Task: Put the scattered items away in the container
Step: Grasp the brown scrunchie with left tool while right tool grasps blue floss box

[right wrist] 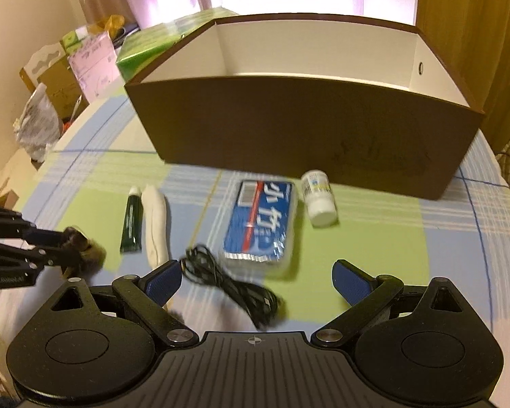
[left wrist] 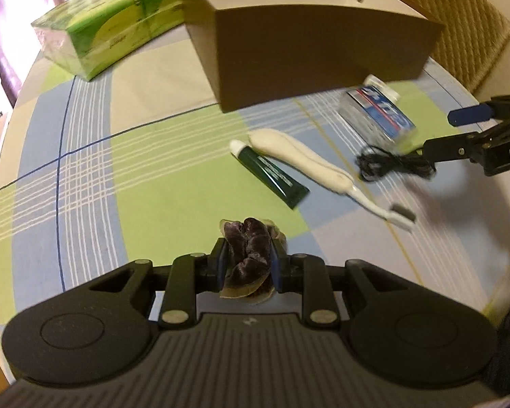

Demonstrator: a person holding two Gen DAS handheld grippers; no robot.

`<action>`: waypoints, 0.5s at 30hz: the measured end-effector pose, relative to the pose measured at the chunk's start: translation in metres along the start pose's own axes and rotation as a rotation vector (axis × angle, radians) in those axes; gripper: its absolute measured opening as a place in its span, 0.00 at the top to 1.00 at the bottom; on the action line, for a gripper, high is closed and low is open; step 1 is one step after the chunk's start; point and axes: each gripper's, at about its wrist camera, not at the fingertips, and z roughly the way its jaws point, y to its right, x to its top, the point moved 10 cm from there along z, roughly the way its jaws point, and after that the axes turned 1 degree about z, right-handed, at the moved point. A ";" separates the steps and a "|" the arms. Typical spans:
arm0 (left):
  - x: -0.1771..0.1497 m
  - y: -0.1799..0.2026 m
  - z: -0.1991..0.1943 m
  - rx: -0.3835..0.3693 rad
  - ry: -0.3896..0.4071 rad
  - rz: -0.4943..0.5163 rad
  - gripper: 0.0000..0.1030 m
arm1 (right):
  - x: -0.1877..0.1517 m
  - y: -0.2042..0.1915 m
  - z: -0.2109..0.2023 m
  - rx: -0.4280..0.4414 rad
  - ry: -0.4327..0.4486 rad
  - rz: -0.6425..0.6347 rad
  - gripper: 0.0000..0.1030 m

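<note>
My left gripper (left wrist: 248, 255) is shut on a dark purple velvet scrunchie (left wrist: 250, 251), held above the checked cloth. From the right wrist view that same scrunchie (right wrist: 85, 246) shows at the left. The brown box (left wrist: 316, 57) with a white inside stands behind the items (right wrist: 289, 129). On the cloth lie a green tube (left wrist: 270, 173), a white toothbrush in a cloth sleeve (left wrist: 309, 163), a coiled black cable (right wrist: 231, 285), a blue tissue pack (right wrist: 260, 221) and a small white bottle (right wrist: 318, 197). My right gripper (right wrist: 256, 280) stands open, low over the cable.
A green tissue-box pack (left wrist: 108, 34) lies left of the brown box. The table's round edge (right wrist: 503, 183) curves past the box at right. Bags and cartons (right wrist: 51, 88) crowd the floor beyond the left edge. A wicker chair (left wrist: 459, 23) stands behind.
</note>
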 end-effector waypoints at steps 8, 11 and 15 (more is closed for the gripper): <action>0.021 -0.036 0.022 0.044 -0.026 -0.117 0.74 | 0.010 -0.001 0.027 -0.021 -0.010 0.006 0.03; 0.027 -0.047 0.031 0.053 -0.039 -0.140 0.73 | 0.012 0.001 0.033 -0.039 -0.008 0.009 0.03; 0.034 -0.053 0.042 0.055 -0.045 -0.150 0.71 | 0.015 0.005 0.045 -0.051 -0.027 0.023 0.30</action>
